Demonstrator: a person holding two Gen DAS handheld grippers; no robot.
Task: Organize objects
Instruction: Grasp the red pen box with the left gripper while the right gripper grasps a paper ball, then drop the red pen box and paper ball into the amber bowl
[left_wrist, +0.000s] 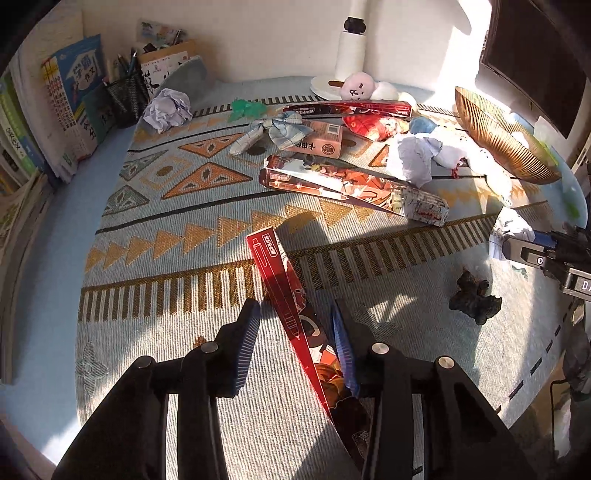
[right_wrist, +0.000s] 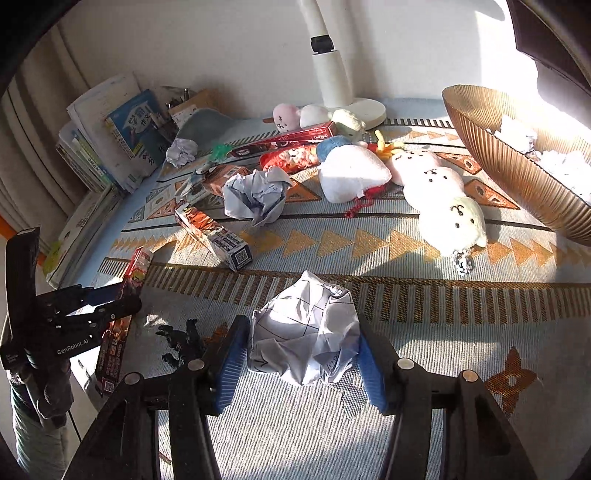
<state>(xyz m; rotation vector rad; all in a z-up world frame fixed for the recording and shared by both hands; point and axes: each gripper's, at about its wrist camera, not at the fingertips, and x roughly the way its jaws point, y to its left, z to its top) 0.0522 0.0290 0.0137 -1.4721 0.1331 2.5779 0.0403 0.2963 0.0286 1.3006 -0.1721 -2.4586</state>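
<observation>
Two grippers: both spread wide over the patterned mat (left_wrist: 155, 206).
Red pen box (left_wrist: 284, 291): long axis points away, leaning left, lying between the left gripper (left_wrist: 295, 332) fingers, against the right pad.
Right gripper (right_wrist: 303, 350): straddles crumpled paper ball (right_wrist: 306, 332), unclenched.

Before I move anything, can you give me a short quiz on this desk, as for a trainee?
1. True or false: the bowl holds crumpled paper.
2. What lies between the left tongs? A) pen box B) plush C) book
3. Name the thing between the right tongs.

Key: 1 true; 2 A; 3 paper ball.
</observation>
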